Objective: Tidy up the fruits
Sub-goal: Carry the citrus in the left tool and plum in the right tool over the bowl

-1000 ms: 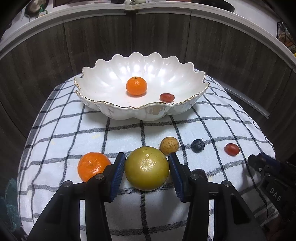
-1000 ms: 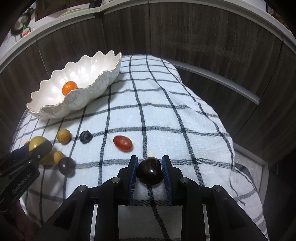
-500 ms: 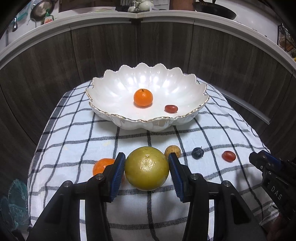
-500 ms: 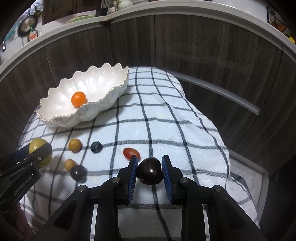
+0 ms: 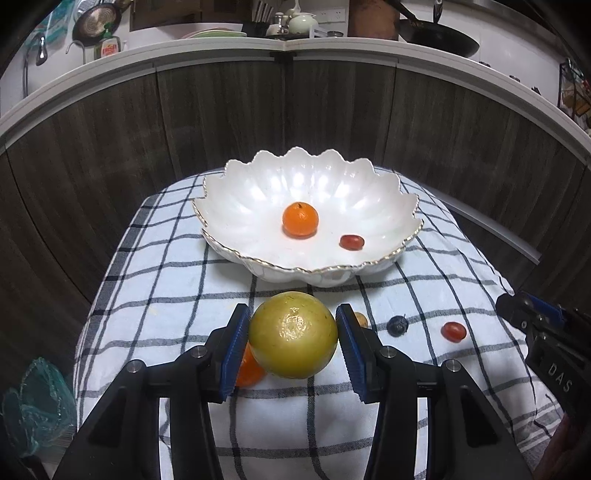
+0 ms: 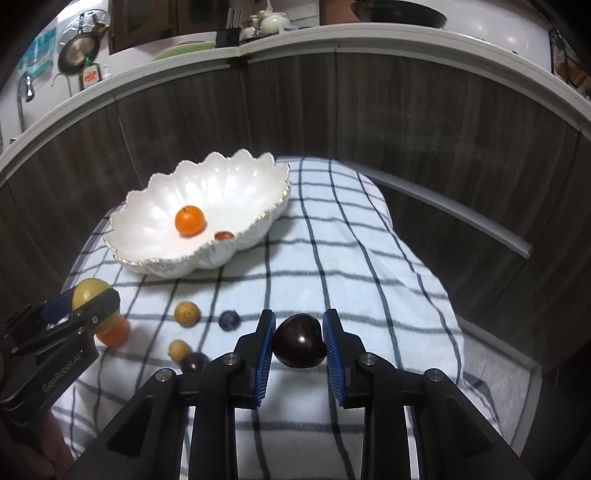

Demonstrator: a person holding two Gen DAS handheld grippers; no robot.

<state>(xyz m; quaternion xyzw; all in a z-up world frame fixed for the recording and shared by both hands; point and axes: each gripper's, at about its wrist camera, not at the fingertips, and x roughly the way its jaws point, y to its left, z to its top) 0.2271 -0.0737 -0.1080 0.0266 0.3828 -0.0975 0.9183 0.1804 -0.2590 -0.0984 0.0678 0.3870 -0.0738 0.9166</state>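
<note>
Two fruits ride clamped, a yellow-green round fruit in the left hand-held gripper, a dark glossy plum in the right hand-held gripper, both bound, I judge, for the white scalloped bowl ahead.

This is a home kitchen. Along the top of the frame runs a white counter with dark wood cupboard doors under it. At the upper left a round pan hangs on the wall, next to a bottle of dish soap. In the top middle sit a pale teapot and green plates. A big black wok rests at the upper right. In the middle, a checked cloth holds a white bowl with fruit.
</note>
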